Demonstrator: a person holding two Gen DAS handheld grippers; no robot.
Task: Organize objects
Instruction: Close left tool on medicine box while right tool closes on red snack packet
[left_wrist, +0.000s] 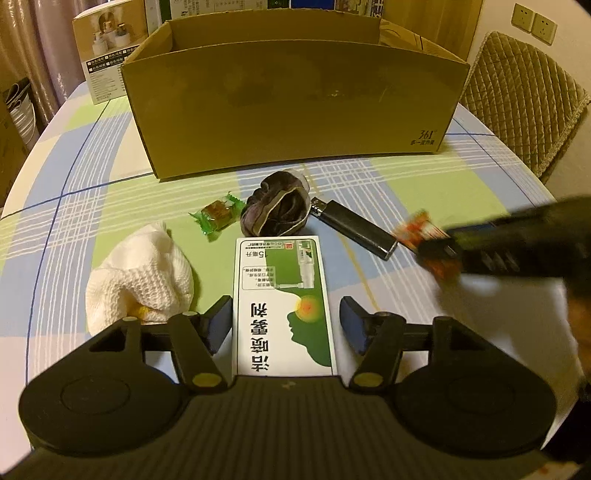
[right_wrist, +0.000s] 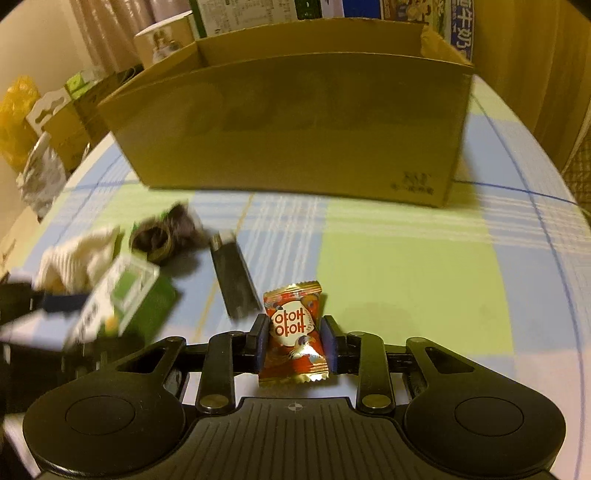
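Two grippers work over the plaid tablecloth (right_wrist: 406, 266). Nearest, the right gripper (right_wrist: 294, 343) is clamped on a red candy packet (right_wrist: 293, 332), while the left gripper (left_wrist: 284, 319) is spread wide around a green-and-white medicine box (left_wrist: 282, 295), touching it on neither side. Beyond lie a white cloth (left_wrist: 144, 269), a green-wrapped sweet (left_wrist: 218, 216), a dark pouch (left_wrist: 277, 210) and a black lighter (left_wrist: 354, 229). Farthest stands an open cardboard box (left_wrist: 295, 107).
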